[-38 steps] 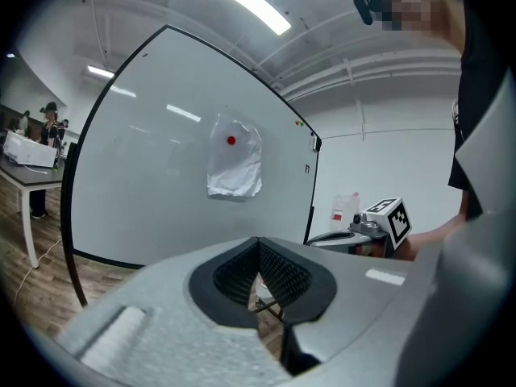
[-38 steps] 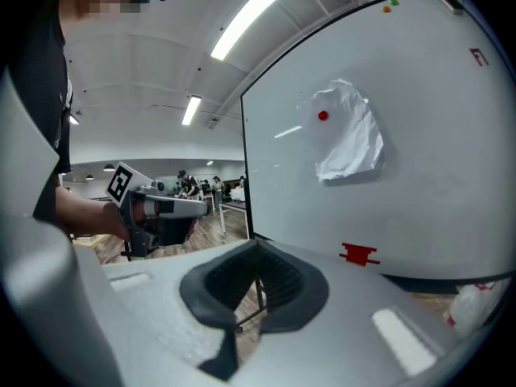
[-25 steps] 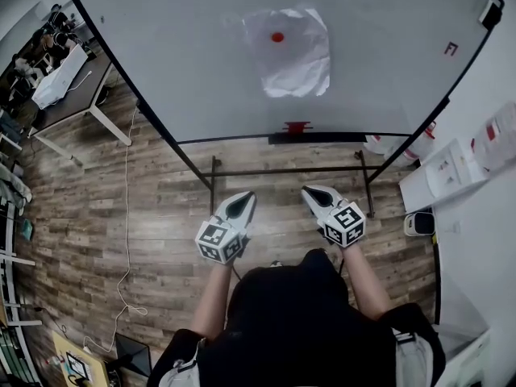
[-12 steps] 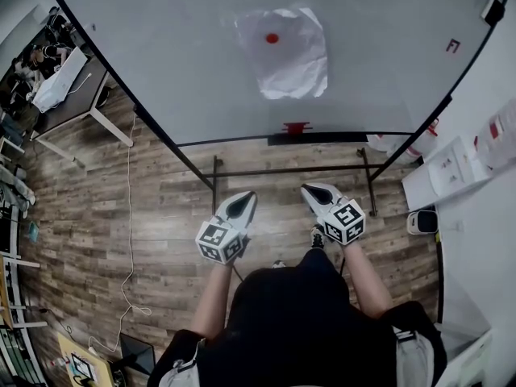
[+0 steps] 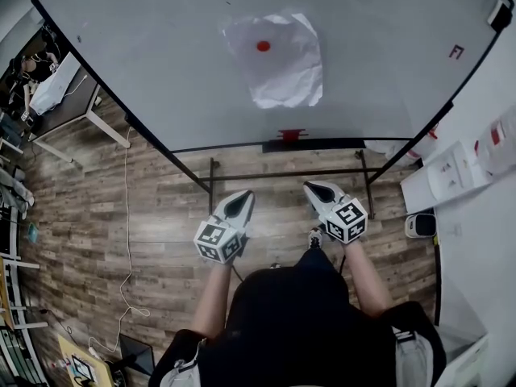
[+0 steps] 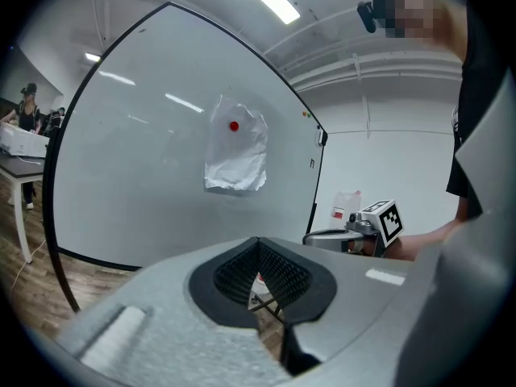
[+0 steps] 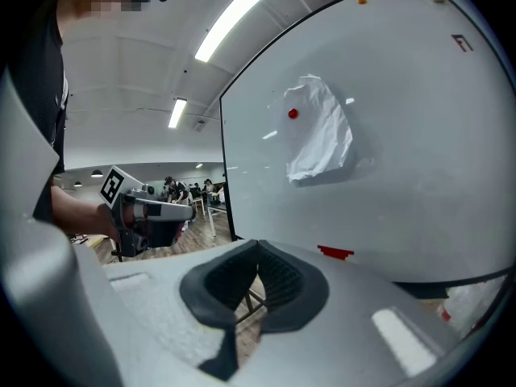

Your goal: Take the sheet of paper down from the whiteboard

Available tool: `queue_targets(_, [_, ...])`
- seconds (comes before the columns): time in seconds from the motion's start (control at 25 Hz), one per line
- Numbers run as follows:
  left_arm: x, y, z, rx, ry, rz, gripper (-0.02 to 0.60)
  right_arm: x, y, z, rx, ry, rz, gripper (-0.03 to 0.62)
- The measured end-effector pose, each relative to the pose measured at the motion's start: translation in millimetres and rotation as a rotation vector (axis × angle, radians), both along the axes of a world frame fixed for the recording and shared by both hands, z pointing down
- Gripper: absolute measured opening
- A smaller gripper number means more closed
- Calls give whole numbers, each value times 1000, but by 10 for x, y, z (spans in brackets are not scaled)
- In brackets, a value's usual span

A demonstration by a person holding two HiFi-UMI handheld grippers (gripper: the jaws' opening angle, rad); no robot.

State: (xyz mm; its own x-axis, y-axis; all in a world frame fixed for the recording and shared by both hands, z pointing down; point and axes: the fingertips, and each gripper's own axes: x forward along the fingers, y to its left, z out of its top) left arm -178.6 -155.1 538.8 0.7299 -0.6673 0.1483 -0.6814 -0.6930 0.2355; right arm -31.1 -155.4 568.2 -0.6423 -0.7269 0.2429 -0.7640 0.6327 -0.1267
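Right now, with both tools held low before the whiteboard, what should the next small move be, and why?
Probably raise the right tool toward the paper and open it. Both it and the left tool are shut and empty, well short of the whiteboard, where a red magnet pins the paper near its top.

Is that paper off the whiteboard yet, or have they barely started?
Nothing done yet: the sheet of paper hangs on the whiteboard under a red magnet. In hand: the left tool and right tool, both shut and empty, point at the board, short of it. Left: reach the sheet, free it, take it down.
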Motion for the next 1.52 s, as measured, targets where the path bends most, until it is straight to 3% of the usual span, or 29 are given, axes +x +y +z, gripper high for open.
queue_targets(0.76, [383, -814, -251, 48, 13, -137, 11, 516, -1032, -315, 60, 14, -103, 4])
queue_targets(1.28, [684, -1169, -483, 91, 12, -241, 11, 818, -1647, -900, 174, -2, -214, 4])
queue_targets(1.52, [733, -1293, -585, 113, -7, -301, 11, 908, -1716, -1050, 261, 51, -259, 4])
